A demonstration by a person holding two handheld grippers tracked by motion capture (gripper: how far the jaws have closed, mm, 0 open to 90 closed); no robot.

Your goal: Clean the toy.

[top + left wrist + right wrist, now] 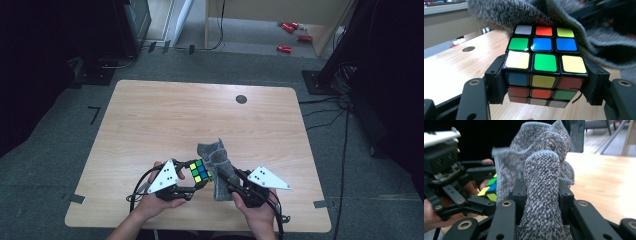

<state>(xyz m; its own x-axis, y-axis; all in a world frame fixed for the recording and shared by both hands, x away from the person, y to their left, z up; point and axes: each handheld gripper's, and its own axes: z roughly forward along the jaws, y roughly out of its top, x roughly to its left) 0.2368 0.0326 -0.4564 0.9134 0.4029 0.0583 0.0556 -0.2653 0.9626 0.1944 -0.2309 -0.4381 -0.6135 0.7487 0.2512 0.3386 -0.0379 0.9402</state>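
Left tongs (541, 82) are clamped on the cube (543, 65), held just above the surface (150, 125): rigid, slick plastic, best gripped on flat opposite faces. Right tongs (541, 195) pinch the soft grey cloth (540, 182), bunched, touching the cube's far side

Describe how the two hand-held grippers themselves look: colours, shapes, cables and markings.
Both the left gripper and the right gripper are black linkage frames with brass-ringed pivot holes. Each carries a pale grey three-cornered plate with small dark dots, and black cables trail back. The forearms are bare, with no sleeves.
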